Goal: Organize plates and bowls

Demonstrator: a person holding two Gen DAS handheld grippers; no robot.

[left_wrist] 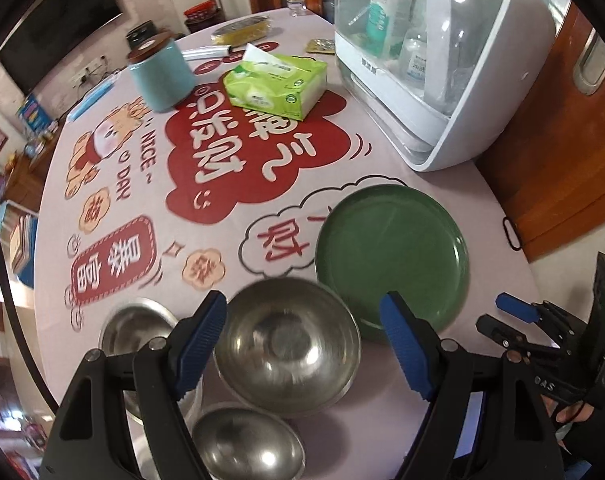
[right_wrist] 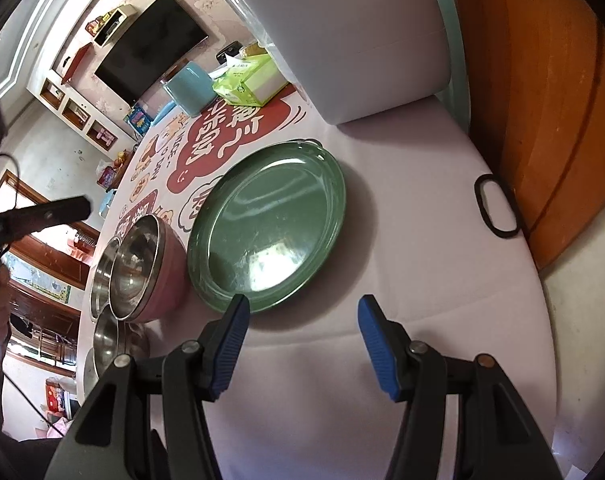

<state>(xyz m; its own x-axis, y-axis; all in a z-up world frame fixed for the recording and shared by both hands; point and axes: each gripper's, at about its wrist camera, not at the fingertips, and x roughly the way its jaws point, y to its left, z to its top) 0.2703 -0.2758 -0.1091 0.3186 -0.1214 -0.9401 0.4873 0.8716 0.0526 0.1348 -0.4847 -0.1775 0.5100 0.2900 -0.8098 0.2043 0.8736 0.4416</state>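
I hold my left gripper (left_wrist: 302, 344) with its fingers wide apart and nothing between the pads, and the big steel bowl (left_wrist: 287, 346) lies directly ahead of it, at twelve o'clock from the fingertips, so that in the left wrist view its rim nearly fills the gap between the two blue pads. The bowl is round and has no long axis, therefore the direction of approach matters less than the choice of the rim part which I take. Two smaller steel bowls stand close to it on the table (left_wrist: 230, 240): one (left_wrist: 132, 330) at about nine o'clock from the big bowl, partly behind my left finger, and one (left_wrist: 248, 446) at about six o'clock, under the gripper. The green plate (left_wrist: 392, 260) is at about one o'clock from the big bowl, very near to its rim (I cannot tell if they touch). My right gripper (right_wrist: 300, 344) is also open and empty, and the green plate lies in front of it at about eleven o'clock, its near edge just beside the left fingertip. So I judge that the left hand is nearer to the bowls and the right hand is nearer to the plate, and stacking the bowls seems the work of the left hand.
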